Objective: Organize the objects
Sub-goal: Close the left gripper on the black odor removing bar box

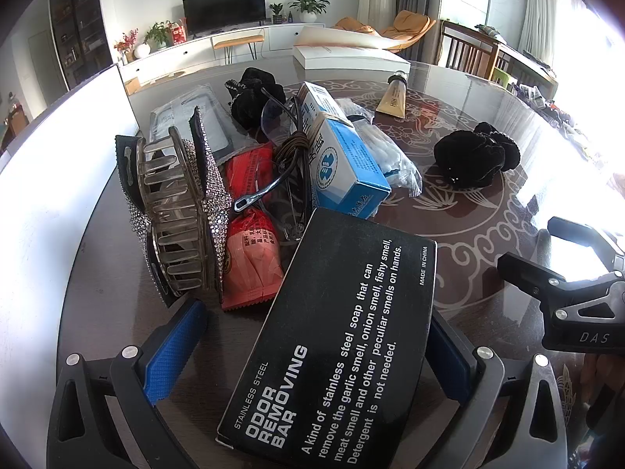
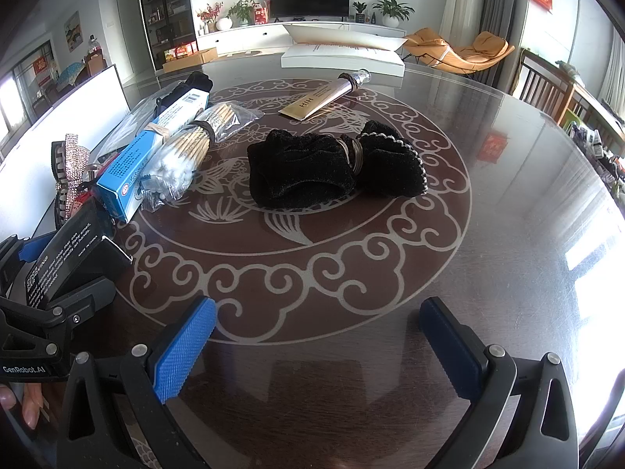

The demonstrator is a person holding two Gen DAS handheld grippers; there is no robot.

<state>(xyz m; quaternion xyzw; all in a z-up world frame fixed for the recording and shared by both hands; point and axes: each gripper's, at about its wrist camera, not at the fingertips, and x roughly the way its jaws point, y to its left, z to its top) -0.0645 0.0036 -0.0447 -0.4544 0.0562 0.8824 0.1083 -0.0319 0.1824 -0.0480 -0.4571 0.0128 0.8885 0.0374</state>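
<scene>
My left gripper (image 1: 316, 312) stands open around a black box (image 1: 336, 344) printed "odor removing bar". The box touches the right pad, and a gap shows at the left pad (image 1: 175, 351). Beyond it lies a pile: a rhinestone hair claw (image 1: 183, 211), red packets (image 1: 250, 234), clear glasses (image 1: 277, 117), a blue carton (image 1: 347, 164) and bagged cotton swabs (image 2: 179, 160). My right gripper (image 2: 318, 305) hangs open over bare table with nothing between its fingers. A black velvet bundle (image 2: 332, 168) lies ahead of it, and a gold tube (image 2: 324, 97) further back.
A tall white panel (image 1: 58, 195) borders the pile on the left. An open white box (image 2: 343, 54) sits at the far edge of the round patterned glass table (image 2: 508, 195). Wooden chairs (image 2: 547, 86) stand at the right. A hand (image 2: 23, 402) shows at the lower left.
</scene>
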